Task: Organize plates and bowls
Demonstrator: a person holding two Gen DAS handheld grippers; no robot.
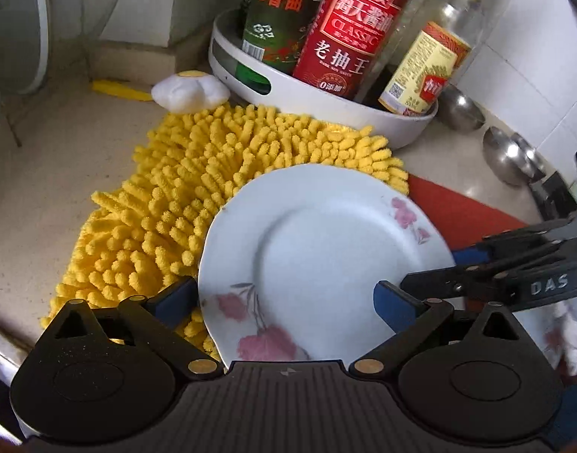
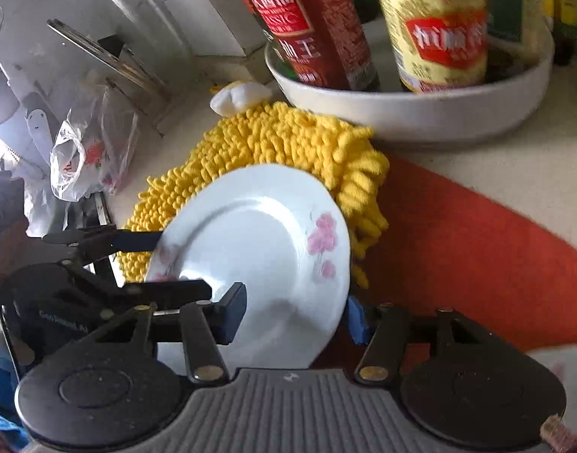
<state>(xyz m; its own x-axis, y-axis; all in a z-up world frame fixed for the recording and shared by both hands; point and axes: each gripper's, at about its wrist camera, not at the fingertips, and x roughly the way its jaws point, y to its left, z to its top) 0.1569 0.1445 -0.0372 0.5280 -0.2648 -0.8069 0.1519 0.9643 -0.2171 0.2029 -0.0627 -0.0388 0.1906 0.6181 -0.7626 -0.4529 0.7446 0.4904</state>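
Note:
A white plate with pink flowers [image 1: 318,249] is held tilted above a yellow shaggy mat [image 1: 197,188]. My left gripper [image 1: 284,302] is wide open with its blue pads on either side of the plate's near rim. My right gripper [image 2: 294,315] also straddles the plate [image 2: 258,256], one pad on its face and one behind its rim. The right gripper's fingers [image 1: 488,271] reach in from the right in the left wrist view. The left gripper's fingers [image 2: 137,239] show at the left in the right wrist view.
A white round tray [image 1: 326,94] with sauce bottles [image 1: 348,30] stands behind the mat. Steel bowls [image 1: 507,154] sit at the right near the tiled wall. A red mat [image 2: 477,256] lies under the plate's right side. A plastic bag [image 2: 88,151] is at the left.

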